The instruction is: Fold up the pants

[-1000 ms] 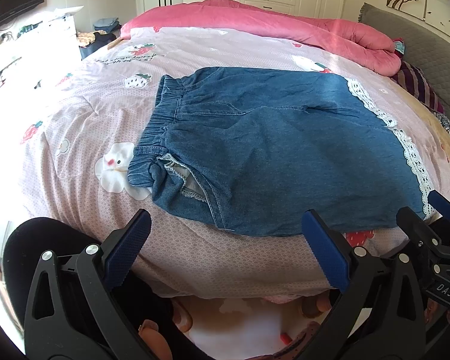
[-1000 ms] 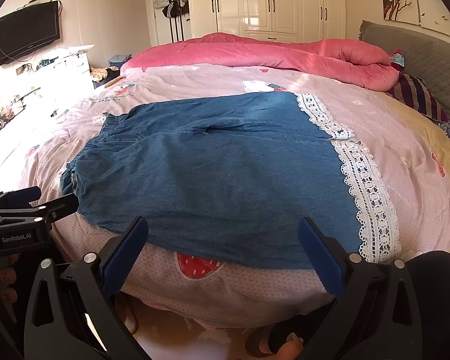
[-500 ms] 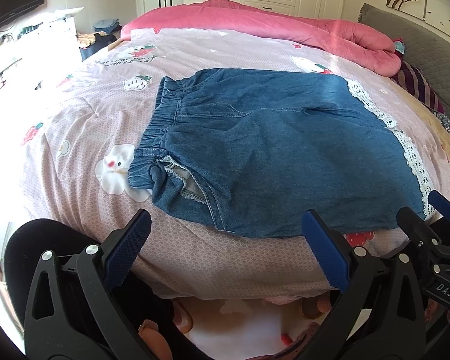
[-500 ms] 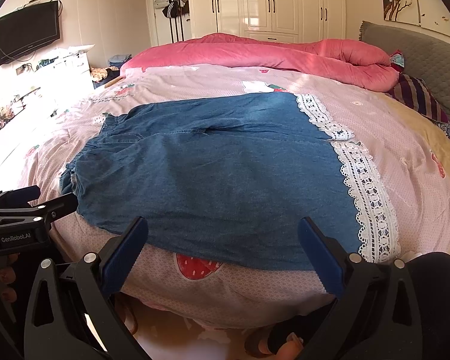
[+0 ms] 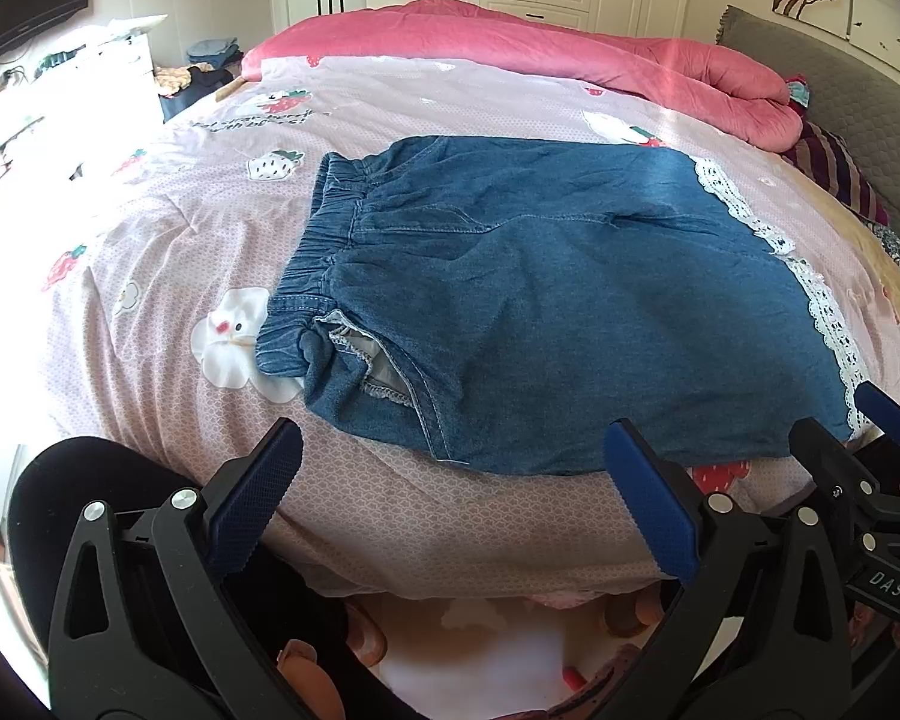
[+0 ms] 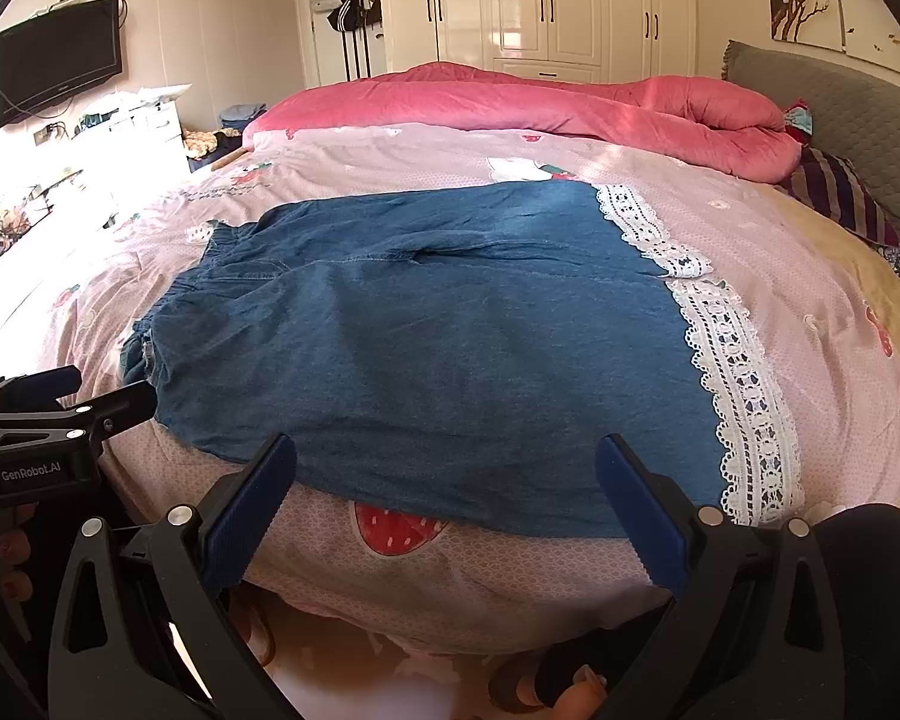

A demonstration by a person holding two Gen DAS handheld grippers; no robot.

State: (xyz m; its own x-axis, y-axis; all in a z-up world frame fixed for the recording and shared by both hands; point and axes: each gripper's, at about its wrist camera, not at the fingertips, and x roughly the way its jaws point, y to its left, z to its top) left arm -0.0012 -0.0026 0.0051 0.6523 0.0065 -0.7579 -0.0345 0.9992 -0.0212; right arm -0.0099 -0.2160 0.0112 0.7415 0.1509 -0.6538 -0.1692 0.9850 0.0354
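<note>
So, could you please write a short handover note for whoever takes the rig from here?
Left gripper: open, holding nothing, short of the near bed edge, by the waistband end.
Right gripper: open, holding nothing, by the lace-hem end.
Pants: denim, spread flat on the bed, waistband to the left, lace hem to the right, near edge close to the grippers.
Done: laid out flat; no fold visible.
Left: grip the near edge at both ends, probably, and make the folds.
</note>
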